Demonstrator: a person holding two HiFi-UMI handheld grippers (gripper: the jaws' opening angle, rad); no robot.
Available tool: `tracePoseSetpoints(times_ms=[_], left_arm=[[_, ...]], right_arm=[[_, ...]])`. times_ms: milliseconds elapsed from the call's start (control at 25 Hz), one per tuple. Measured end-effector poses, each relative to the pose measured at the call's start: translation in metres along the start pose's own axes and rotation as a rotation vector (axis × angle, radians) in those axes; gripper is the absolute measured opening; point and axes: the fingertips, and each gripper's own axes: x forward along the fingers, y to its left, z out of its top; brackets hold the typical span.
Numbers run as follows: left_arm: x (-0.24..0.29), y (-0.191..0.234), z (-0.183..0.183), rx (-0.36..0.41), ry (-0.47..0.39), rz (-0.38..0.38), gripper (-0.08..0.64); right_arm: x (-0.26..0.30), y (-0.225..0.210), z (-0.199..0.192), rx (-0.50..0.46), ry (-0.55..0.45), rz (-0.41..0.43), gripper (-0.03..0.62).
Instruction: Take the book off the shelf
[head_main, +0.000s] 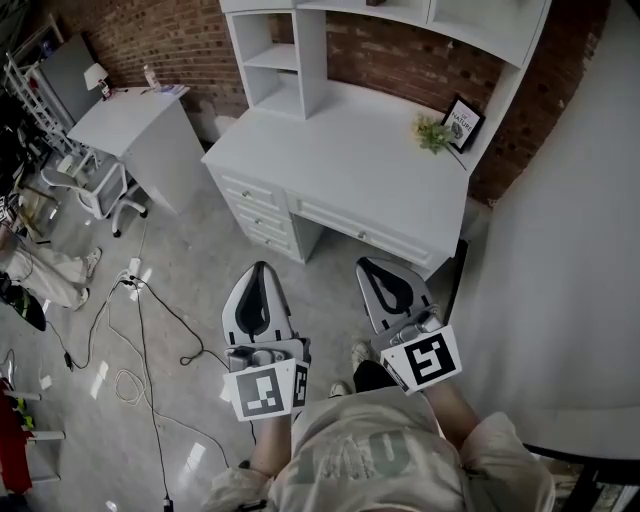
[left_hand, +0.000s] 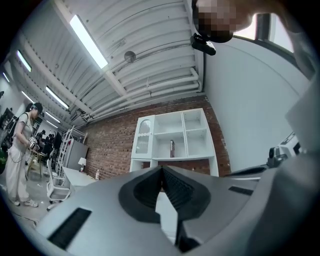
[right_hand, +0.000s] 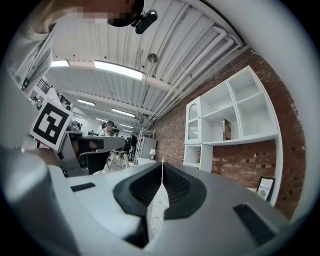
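Note:
A dark book (left_hand: 171, 148) stands upright, alone, in the middle compartment of the white shelf unit (left_hand: 175, 137) on top of the desk (head_main: 340, 160). The right gripper view shows the same book (right_hand: 226, 129) high on the shelf against the brick wall. My left gripper (head_main: 261, 268) and right gripper (head_main: 367, 264) hover side by side over the floor in front of the desk, well short of the shelf. Both point toward it. The left gripper's jaws (left_hand: 161, 167) are shut with nothing between them, and so are the right gripper's (right_hand: 162, 161).
A framed picture (head_main: 463, 122) and a small plant (head_main: 432, 133) sit at the desk's right end. A second white table (head_main: 130, 120) and a chair (head_main: 85, 180) stand to the left. Cables (head_main: 140, 300) trail on the floor. A white wall (head_main: 560, 250) rises on the right. A person (left_hand: 22, 150) stands far left.

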Motion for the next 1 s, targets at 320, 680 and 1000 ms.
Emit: tracePoseSetpoints(times_ms=[320, 680, 1000], left_arm=[[0.053, 0.013, -0.011, 0.014, -0.023, -0.006, 0.012], [0.172, 0.045, -0.044, 0.065, -0.007, 0.098, 0.012], [0.307, 0.067, -0.043, 0.059, -0.05, 0.157, 0.012]], right_arm=[[0.046, -0.042, -0.009, 0.011, -0.031, -0.019, 0.018], [0.183, -0.14, -0.03, 0.039, -0.071, 0.051, 0.018], [0.306, -0.208, -0.015, -0.027, -0.125, 0.156, 0.018]])
